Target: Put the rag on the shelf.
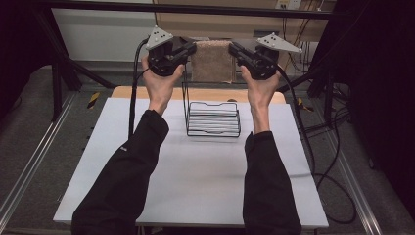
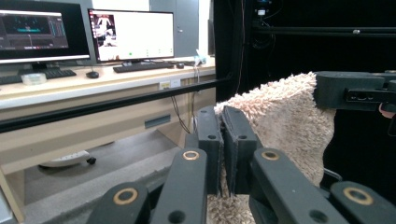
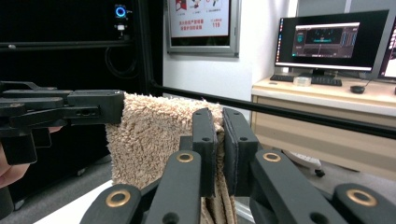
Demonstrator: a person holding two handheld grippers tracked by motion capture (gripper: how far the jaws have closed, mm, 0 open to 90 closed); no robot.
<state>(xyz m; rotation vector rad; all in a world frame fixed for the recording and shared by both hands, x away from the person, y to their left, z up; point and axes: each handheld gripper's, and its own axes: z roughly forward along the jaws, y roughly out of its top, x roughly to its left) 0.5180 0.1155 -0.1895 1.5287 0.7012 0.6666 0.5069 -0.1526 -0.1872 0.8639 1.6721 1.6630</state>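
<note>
A beige shaggy towel (image 1: 213,61) hangs stretched between my two grippers, held up over the far edge of the table. My left gripper (image 1: 192,47) is shut on the towel's left top corner, and my right gripper (image 1: 232,48) is shut on its right top corner. In the left gripper view the jaws (image 2: 222,135) pinch the towel (image 2: 285,116), with the other gripper (image 2: 327,91) clamped on its far corner. In the right gripper view the jaws (image 3: 219,135) grip the towel (image 3: 149,135), and the left gripper (image 3: 116,107) holds the opposite end. A black wire rack (image 1: 213,119) stands on the table just below the towel.
The white tabletop (image 1: 195,171) stretches toward the person, whose black sleeves cross it. A wooden board (image 1: 147,91) lies under its far edge. Black frame bars and cables run along both sides. A desk with monitors (image 2: 130,35) stands beyond the rig.
</note>
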